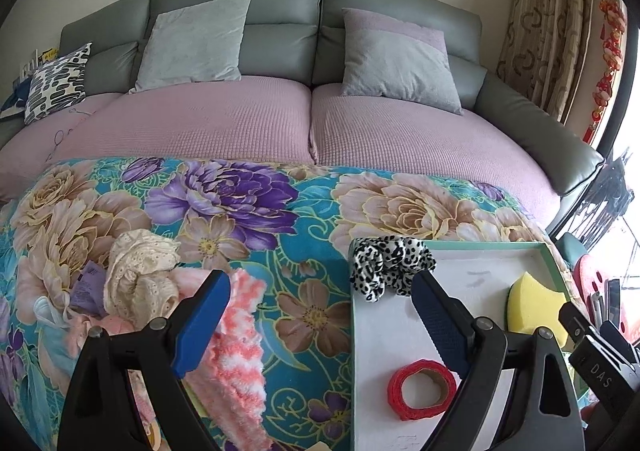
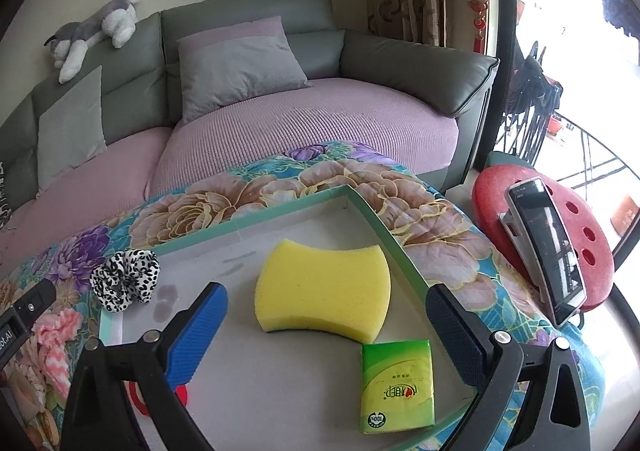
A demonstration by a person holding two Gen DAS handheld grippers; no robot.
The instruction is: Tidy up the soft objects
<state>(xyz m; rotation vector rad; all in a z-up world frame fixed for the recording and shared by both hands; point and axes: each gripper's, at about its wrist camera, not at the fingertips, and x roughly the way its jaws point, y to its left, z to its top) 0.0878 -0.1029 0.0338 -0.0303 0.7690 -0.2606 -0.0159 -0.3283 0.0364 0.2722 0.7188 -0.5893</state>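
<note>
Yellow sponge (image 2: 324,287) lies flat in the tray (image 2: 280,207), long axis across it. Beside it in the tray: a green tissue pack (image 2: 398,387) marked "100%", a red tape roll (image 1: 422,389) and a spotted scrunchie (image 2: 126,279) over the rim. Both left gripper (image 1: 320,315) and right gripper (image 2: 326,335) gape wide, holding nothing.

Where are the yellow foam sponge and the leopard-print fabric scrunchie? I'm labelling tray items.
yellow foam sponge (image 2: 324,287), right wrist view, middle of its top face.
leopard-print fabric scrunchie (image 1: 386,265), left wrist view, middle of its bunched fabric.
</note>
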